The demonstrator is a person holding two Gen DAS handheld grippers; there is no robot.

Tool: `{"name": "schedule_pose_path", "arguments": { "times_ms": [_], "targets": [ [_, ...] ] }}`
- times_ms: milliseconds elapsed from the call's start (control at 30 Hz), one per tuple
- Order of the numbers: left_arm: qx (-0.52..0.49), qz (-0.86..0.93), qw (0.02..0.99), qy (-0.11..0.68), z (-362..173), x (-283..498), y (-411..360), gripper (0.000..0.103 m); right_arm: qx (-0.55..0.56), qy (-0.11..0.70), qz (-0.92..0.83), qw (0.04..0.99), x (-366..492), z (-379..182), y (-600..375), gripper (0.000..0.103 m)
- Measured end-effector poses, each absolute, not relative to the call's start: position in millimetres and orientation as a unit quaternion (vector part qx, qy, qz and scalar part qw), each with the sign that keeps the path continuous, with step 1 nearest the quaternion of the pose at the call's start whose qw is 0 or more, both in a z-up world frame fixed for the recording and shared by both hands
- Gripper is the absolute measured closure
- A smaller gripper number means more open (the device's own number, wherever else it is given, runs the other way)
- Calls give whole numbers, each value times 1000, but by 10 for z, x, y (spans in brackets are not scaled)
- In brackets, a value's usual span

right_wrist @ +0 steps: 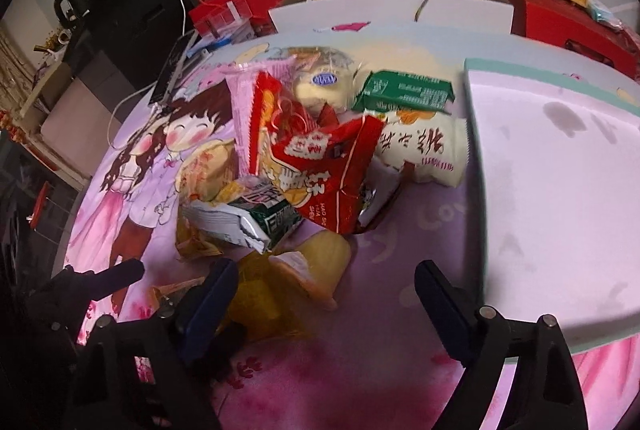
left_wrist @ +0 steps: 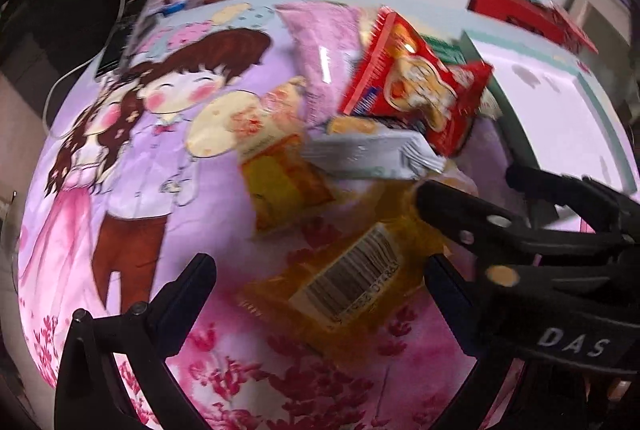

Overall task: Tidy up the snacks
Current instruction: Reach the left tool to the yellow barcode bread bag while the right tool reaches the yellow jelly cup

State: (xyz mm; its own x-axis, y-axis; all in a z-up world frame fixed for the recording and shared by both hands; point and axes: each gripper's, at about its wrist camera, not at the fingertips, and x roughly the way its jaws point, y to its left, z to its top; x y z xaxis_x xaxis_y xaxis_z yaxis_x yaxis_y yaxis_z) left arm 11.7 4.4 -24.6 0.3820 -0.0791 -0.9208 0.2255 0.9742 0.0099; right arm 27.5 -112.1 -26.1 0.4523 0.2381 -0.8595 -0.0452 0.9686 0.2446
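hovering above the cartoon-print cloth point(left_wrist: 120, 190), the left gripper point(left_wrist: 320, 282) has its fingers spread wide on either side of a yellow packet point(left_wrist: 352, 270) lying barcode-up, and i cannot tell whether the pads touch it. the right gripper point(right_wrist: 326, 282) stands wide too, gripping nothing. the snack pile point(right_wrist: 320, 150) lies on the cloth beside a white box point(right_wrist: 560, 170).

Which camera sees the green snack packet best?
The right wrist view. There the green packet lies in full sight at the back of the snack pile. In the left wrist view only a green sliver peeks out behind the red bag.
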Motion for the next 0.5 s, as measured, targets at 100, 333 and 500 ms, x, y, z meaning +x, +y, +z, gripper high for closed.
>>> {"name": "schedule_pose_path", "arguments": {
  "times_ms": [100, 333, 500],
  "targets": [
    [78, -96, 824, 552, -305, 139, -14, 0, 106, 519, 93, 843, 315, -308, -1123, 20],
    [67, -105, 821, 557, -364, 210, -4, 0, 124, 524, 97, 837, 372, -370, -1126, 20],
    [73, -113, 819, 558, -384, 200, -27, 8, 114, 523, 95, 839, 374, -368, -1095, 23]
  ]
}}
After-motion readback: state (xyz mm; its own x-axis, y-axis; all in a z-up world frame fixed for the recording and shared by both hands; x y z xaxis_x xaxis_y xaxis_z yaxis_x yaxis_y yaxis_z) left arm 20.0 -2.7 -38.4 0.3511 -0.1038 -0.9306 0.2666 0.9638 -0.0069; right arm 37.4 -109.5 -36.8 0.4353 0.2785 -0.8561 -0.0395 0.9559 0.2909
